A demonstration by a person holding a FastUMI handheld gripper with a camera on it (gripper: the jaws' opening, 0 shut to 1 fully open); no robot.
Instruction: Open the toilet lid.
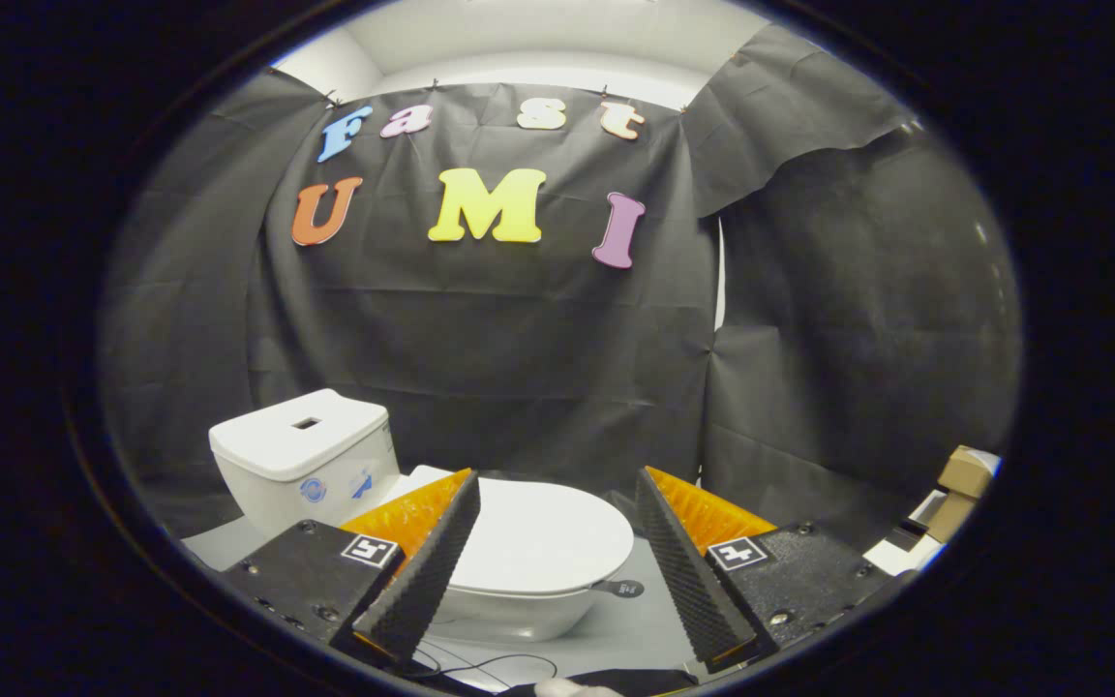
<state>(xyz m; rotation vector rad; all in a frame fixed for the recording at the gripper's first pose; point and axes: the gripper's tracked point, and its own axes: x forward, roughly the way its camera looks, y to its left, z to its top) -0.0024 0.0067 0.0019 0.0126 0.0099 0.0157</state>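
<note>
Gripper (557,523) spread wide, fingers touching nothing, poised above toilet lid (543,537), closed flat on bowl between and just beyond fingertips. Cistern (301,465) far left against black cloth wall (519,358); cardboard boxes (959,489) far right.

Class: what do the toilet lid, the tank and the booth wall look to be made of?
Lid: smooth white plastic, probably, thin with a soft sheen. Tank: glossy white, ceramic or plastic. Wall: matte black cloth or paper, creased. Gripper open, lid between fingers.
</note>
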